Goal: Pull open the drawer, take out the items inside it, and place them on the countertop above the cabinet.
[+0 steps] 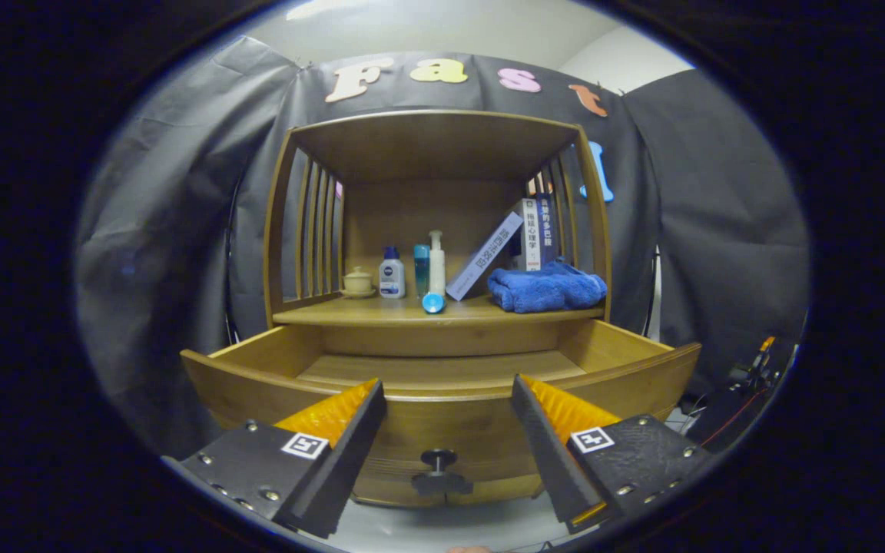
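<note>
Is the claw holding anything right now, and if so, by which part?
Nothing is held. The claw is open, its fingers spread either side of the drawer's knob.

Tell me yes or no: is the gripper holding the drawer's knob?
No. The gripper is open, its fingers apart in front of the pulled-out drawer, and the knob sits untouched between them.

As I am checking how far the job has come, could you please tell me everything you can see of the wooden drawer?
The light brown wooden drawer stands pulled well out of the wooden cabinet, below the countertop shelf. Its curved front panel carries one dark round knob at its centre. The plank floor that shows inside looks bare. The gripper hangs open just before the front panel, one finger to each side of the knob, touching nothing.
</note>
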